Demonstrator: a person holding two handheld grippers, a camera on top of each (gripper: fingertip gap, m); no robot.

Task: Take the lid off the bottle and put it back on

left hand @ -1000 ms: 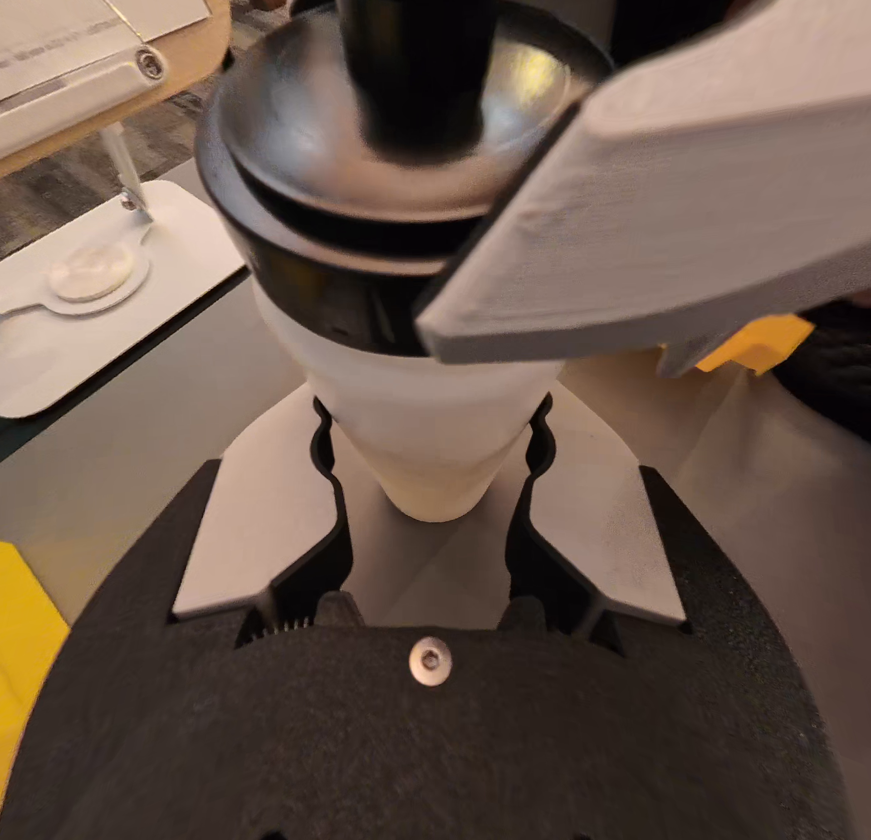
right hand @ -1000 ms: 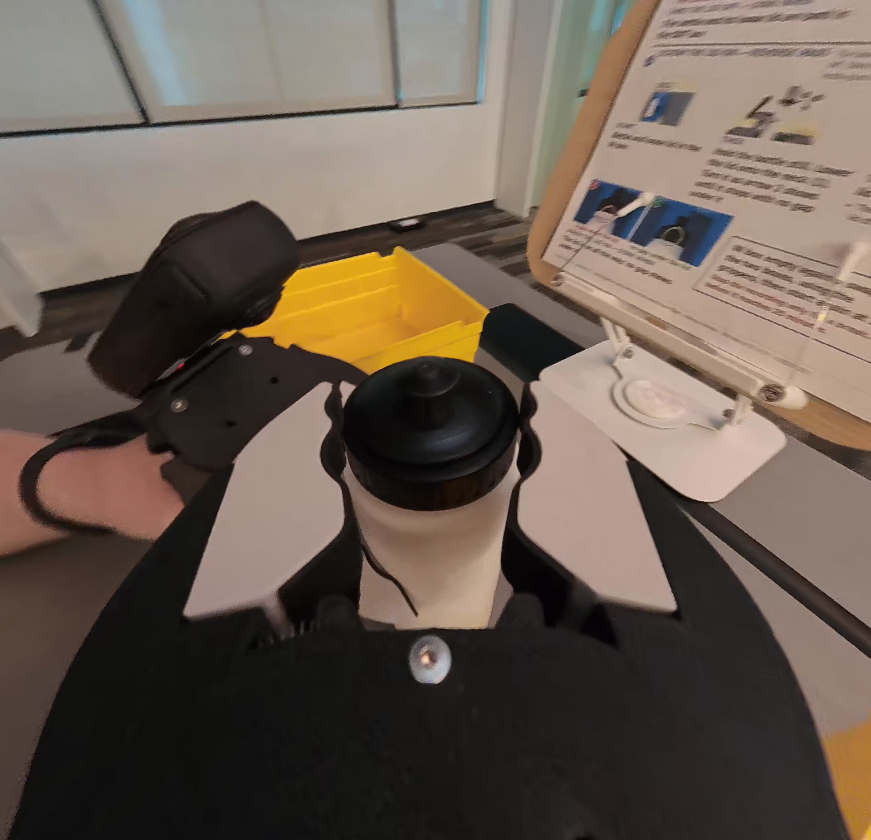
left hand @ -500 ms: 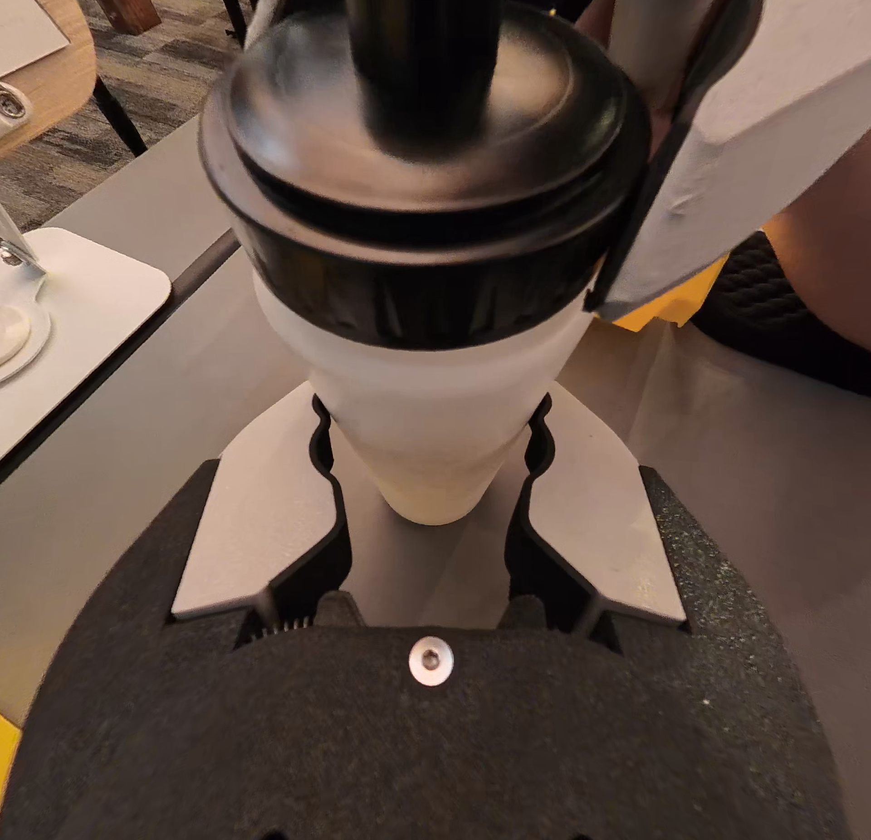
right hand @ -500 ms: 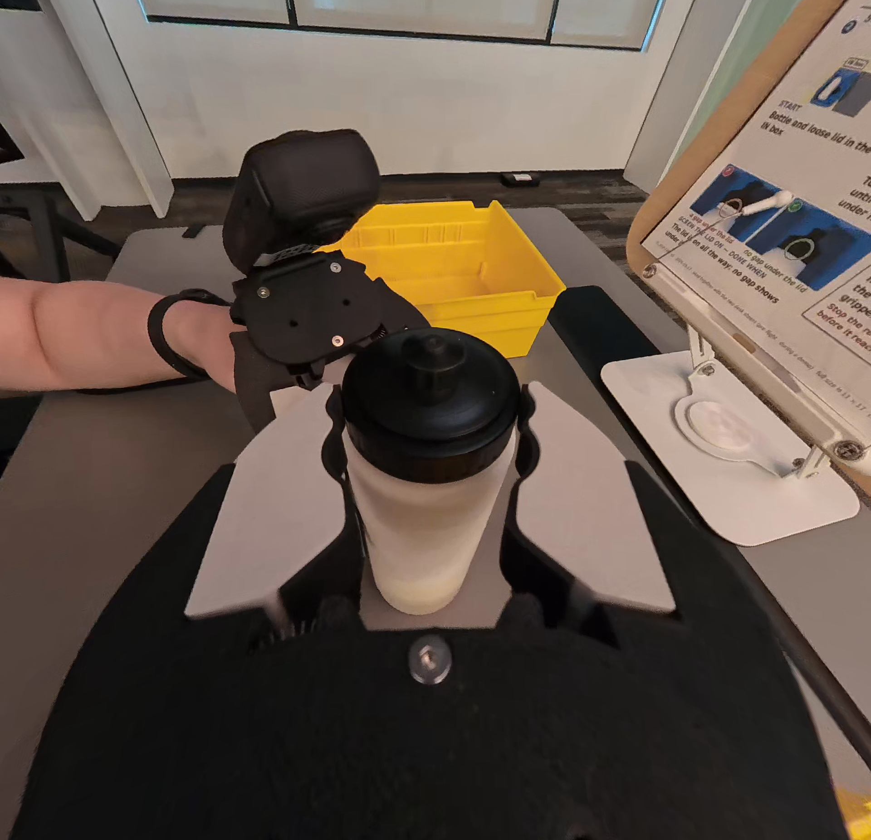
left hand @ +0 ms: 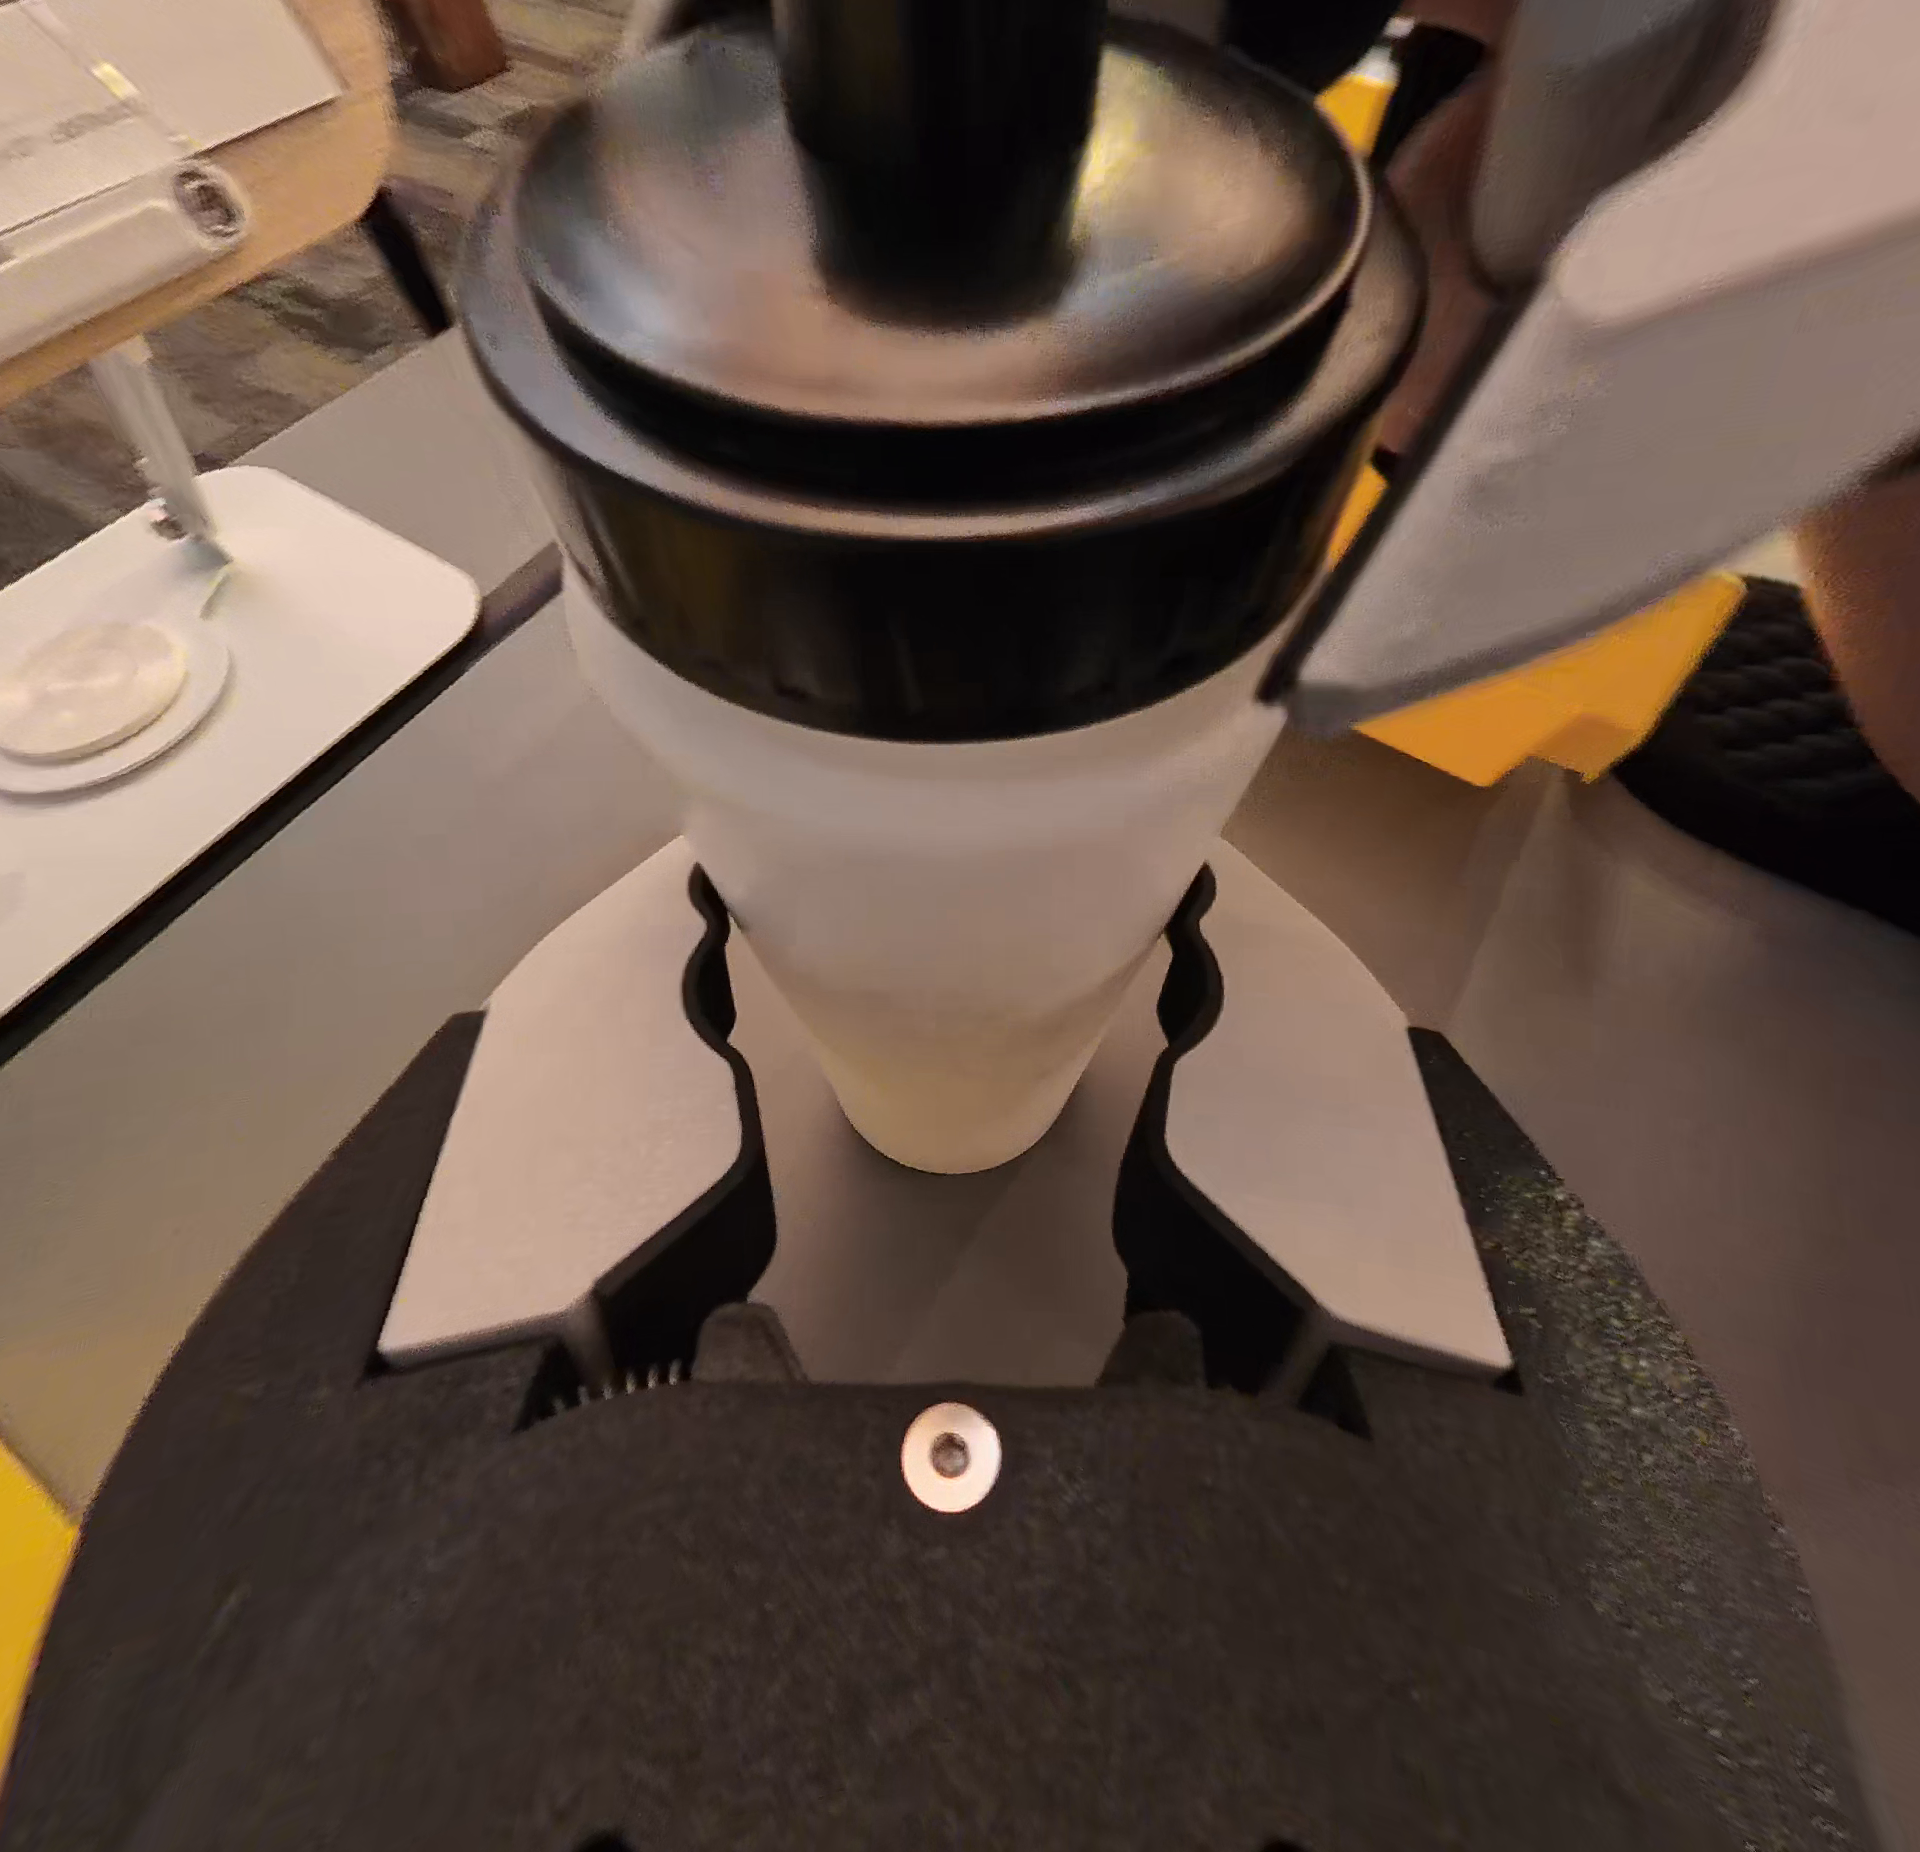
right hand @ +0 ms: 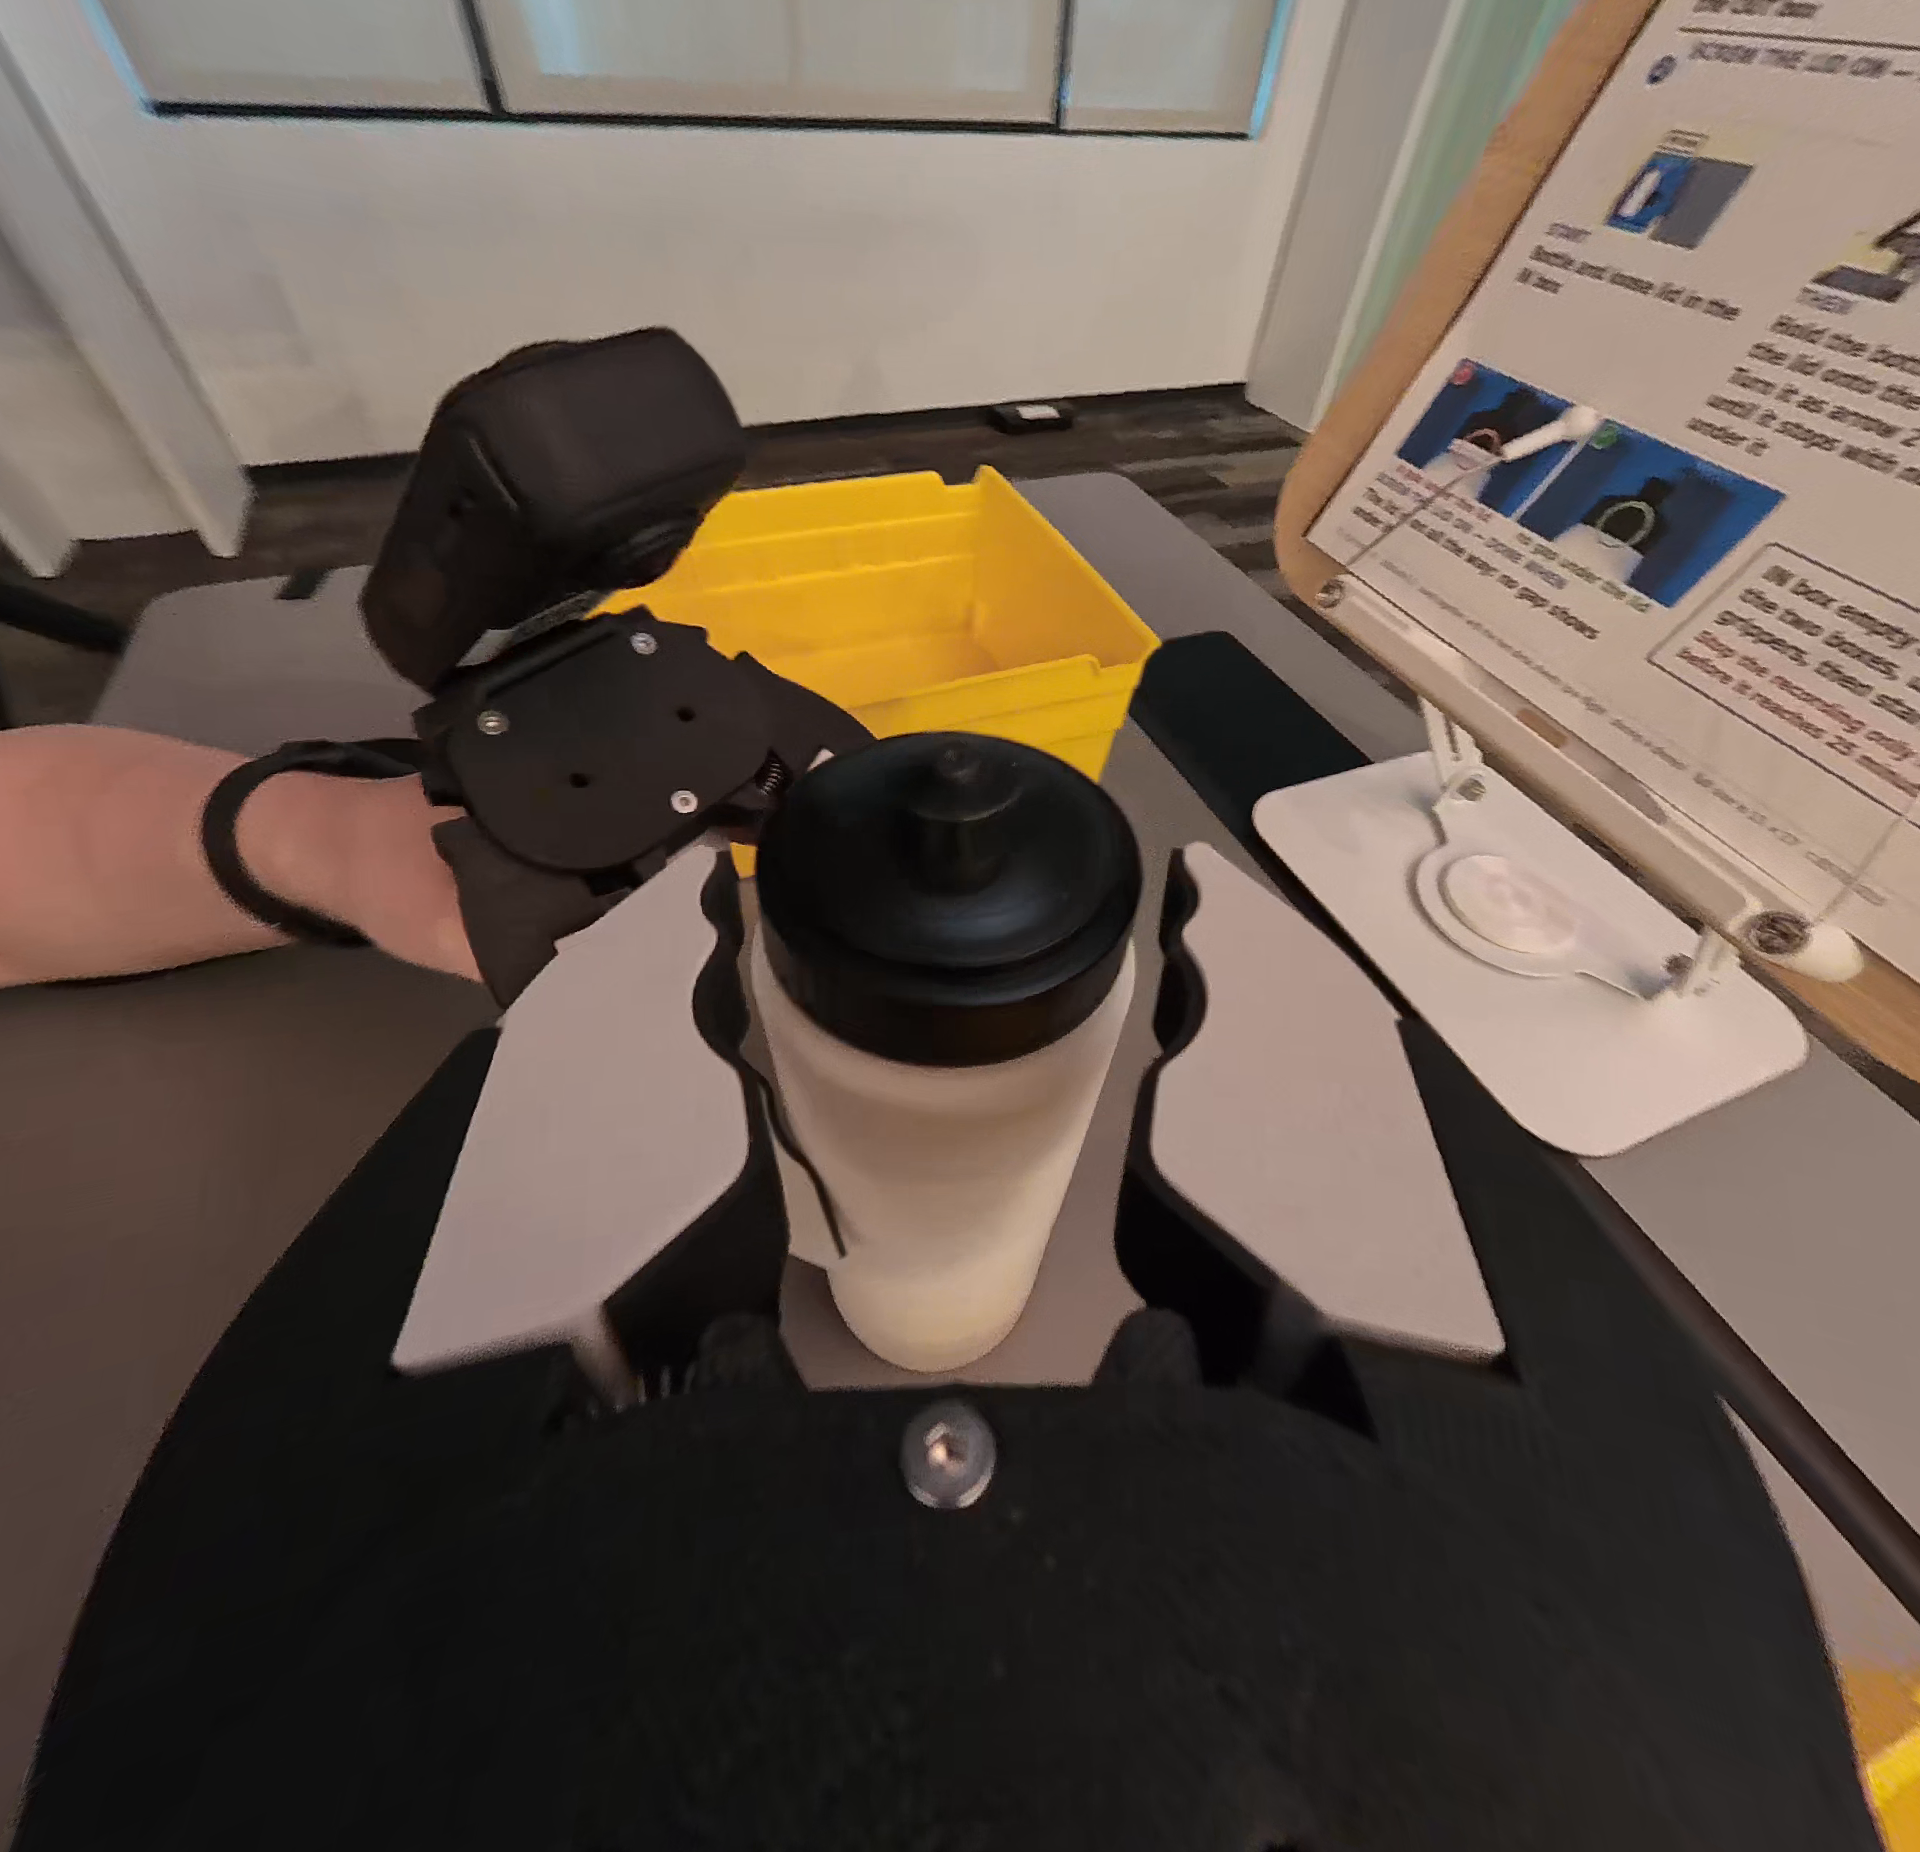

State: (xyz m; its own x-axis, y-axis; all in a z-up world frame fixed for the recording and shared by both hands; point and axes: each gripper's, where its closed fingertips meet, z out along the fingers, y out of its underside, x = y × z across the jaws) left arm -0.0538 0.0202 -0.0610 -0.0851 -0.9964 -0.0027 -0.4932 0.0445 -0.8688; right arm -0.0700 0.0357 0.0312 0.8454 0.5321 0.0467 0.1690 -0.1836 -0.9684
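— White translucent plastic bottle (right hand: 914,1158) with its black ribbed screw lid (right hand: 948,893) on stands mid-frame on the grey table (right hand: 208,1179). What holds it?

— The left gripper (left hand: 951,929) is clamped on the body, low in the left wrist view. The right gripper (right hand: 948,929) brackets the lid, though whether its fingers (right hand: 1278,1106) actually bite cannot be told.

— And the risk?

— If they sit loose, they would likely skate round the ribs. If the lower clamp yields, the bottle could spin or tip toward the yellow plastic bin (right hand: 935,607) in the upper middle, or the white stand base (right hand: 1621,1054) at right.
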